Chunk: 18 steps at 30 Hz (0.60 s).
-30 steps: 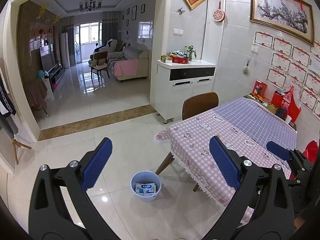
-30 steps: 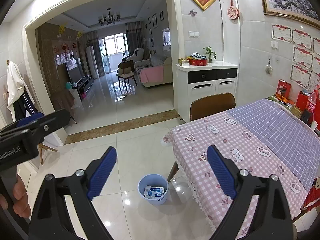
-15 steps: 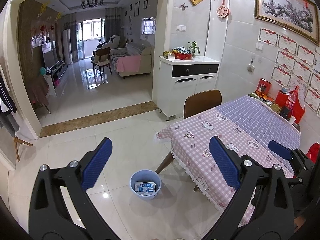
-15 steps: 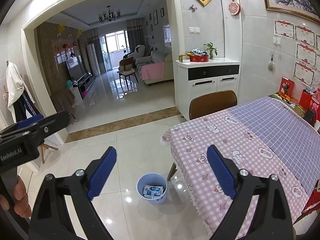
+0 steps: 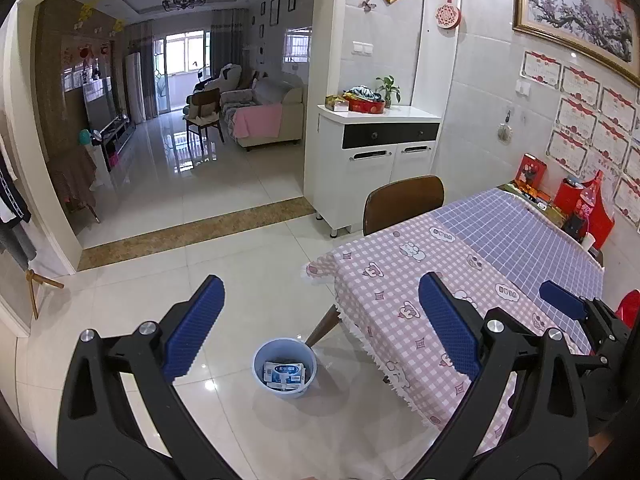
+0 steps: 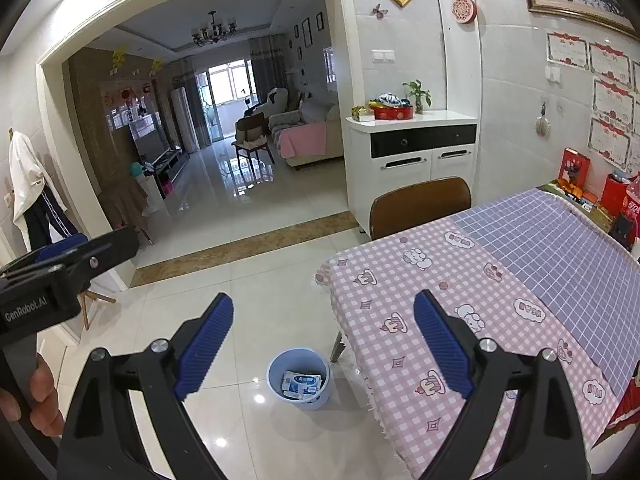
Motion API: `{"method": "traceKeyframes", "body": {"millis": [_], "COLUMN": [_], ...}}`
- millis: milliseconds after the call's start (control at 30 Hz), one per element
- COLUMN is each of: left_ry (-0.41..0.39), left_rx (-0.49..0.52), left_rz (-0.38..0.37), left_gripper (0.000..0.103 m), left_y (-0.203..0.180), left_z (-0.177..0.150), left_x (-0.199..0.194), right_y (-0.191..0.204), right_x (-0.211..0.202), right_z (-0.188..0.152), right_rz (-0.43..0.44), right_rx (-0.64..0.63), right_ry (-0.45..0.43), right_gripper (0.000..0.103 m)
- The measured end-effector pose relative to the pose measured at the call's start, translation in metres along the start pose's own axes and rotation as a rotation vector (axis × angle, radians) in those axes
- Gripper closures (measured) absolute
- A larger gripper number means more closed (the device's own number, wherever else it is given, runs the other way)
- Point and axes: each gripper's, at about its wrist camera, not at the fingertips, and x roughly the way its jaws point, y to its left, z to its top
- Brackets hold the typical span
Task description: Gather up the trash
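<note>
A light blue bin (image 5: 285,367) stands on the white floor by the table corner, with blue-and-white packets (image 5: 283,372) inside. It also shows in the right wrist view (image 6: 298,378), its packets (image 6: 302,384) visible. My left gripper (image 5: 320,330) is open and empty, held high above the bin. My right gripper (image 6: 324,346) is open and empty, also high above the bin. The right gripper shows at the right edge of the left wrist view (image 5: 580,312); the left one shows at the left of the right wrist view (image 6: 60,272).
A table with a pink and blue checked cloth (image 5: 460,280) stands right of the bin, a brown chair (image 5: 404,202) at its far end. A white cabinet (image 5: 372,160) stands behind. Red items (image 5: 580,208) sit at the table's far side by the wall.
Both views have shifted slightly; the bin sits a little lower in frame. Both grippers stay open and empty.
</note>
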Motion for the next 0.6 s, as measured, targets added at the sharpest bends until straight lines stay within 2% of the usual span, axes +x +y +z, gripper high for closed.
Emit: {"method": "traceKeyframes", "body": {"millis": [400,533,600], "left_ry": [0.04,0.07,0.085], "left_rx": [0.01,0.0,-0.004], "left_rz": [0.014,0.034,0.047], "left_gripper": [0.007,0.007,0.007], "left_y": [-0.016,-0.018,-0.017], "left_z": [0.004,0.002,0.0], "left_x": [0.017,0.025,0.029], "right_y": [-0.03,-0.052,-0.074], "right_x": [0.016,0.034,0.05], "right_z": [0.001,-0.006,-0.016], "right_rz": [0.0,-0.038,-0.093], "right_rx": [0.034,0.068,0.09], "right_ry": [0.031,0.068,0.099], "right_gripper": [0.013,0.013,0.013]}}
